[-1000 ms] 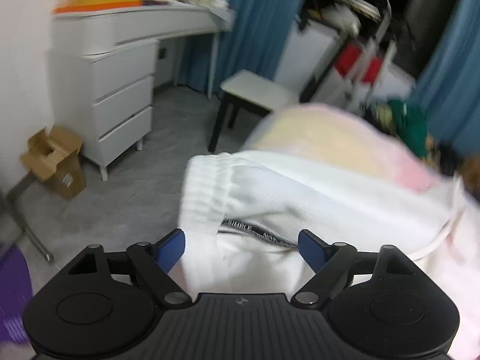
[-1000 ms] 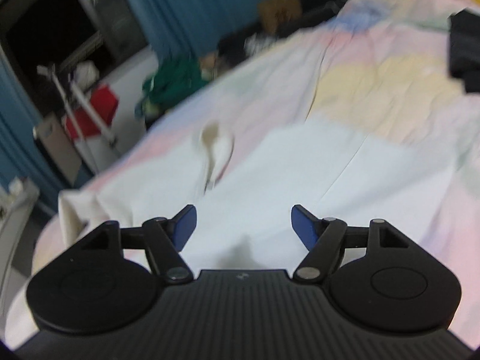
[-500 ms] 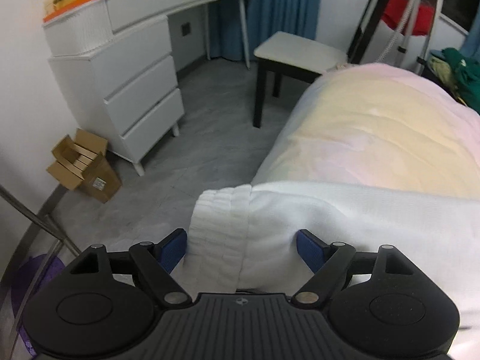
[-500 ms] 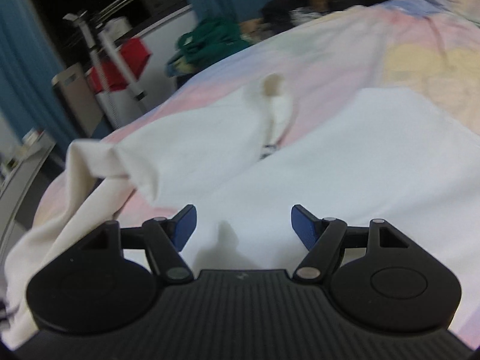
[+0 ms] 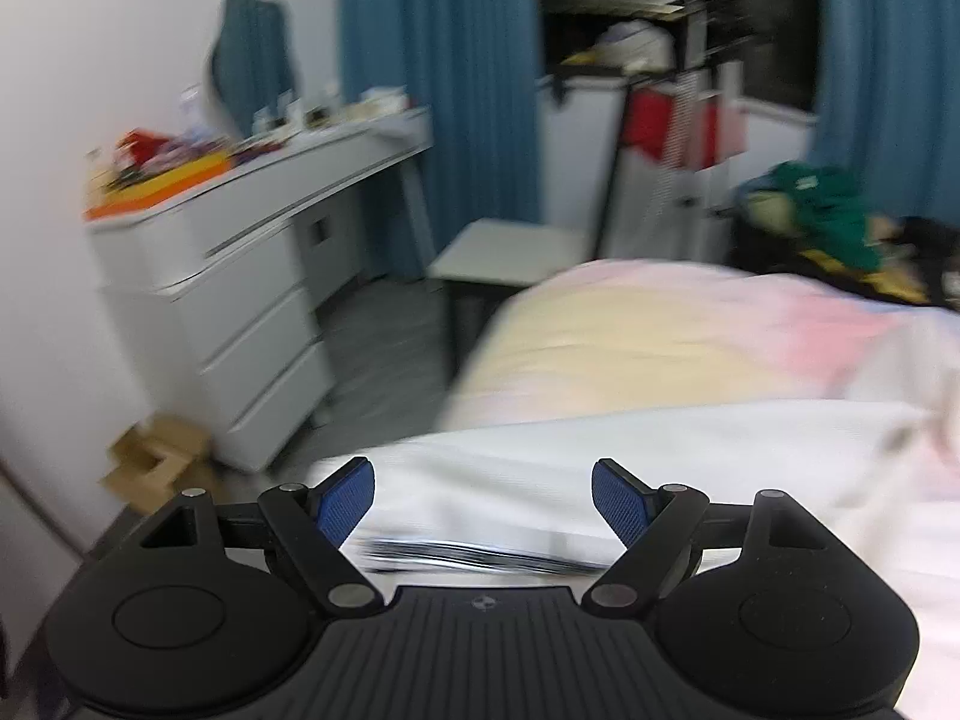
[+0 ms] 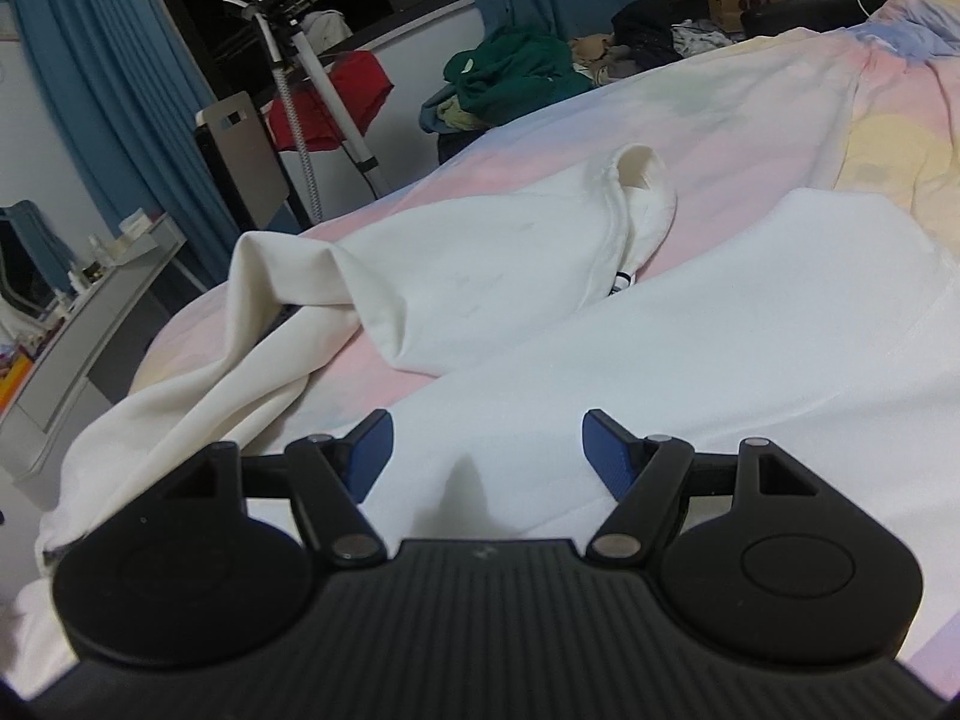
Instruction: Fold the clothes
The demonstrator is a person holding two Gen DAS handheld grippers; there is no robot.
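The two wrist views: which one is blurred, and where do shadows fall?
Left wrist view: motion blur smears the white chest of drawers and the white cotton garment; the left tongs stay sharp. Right wrist view: sharp; a small dark shadow lies on the garment between the open right tongs.

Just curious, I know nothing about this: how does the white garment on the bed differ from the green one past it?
The white garment lies spread over the pastel bed, with one part bunched and draping off the edge; the green garment sits crumpled in a pile beyond the bed. The white one looks far larger here. Neither is folded.
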